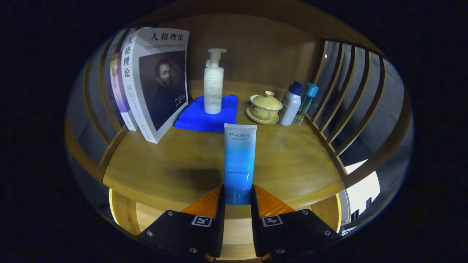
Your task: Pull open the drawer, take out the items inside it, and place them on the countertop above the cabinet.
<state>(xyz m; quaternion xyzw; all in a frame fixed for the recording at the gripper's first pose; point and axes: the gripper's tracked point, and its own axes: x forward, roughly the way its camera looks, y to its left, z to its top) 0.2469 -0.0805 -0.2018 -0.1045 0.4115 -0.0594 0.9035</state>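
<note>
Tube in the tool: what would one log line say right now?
tool: shut on tube | tube: upright, above countertop front edge | ahead: cloth under pump bottle

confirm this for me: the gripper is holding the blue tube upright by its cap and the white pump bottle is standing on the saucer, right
Not quite. In the gripper view, the gripper does hold the blue tube upright, fingers pressed on its cap end, but the white pump bottle stands on the folded blue cloth. The saucer carries the lidded cup.

Blue tube point(239, 160) upright over countertop point(175, 164), cap end clamped between fingers point(219, 204).
</note>
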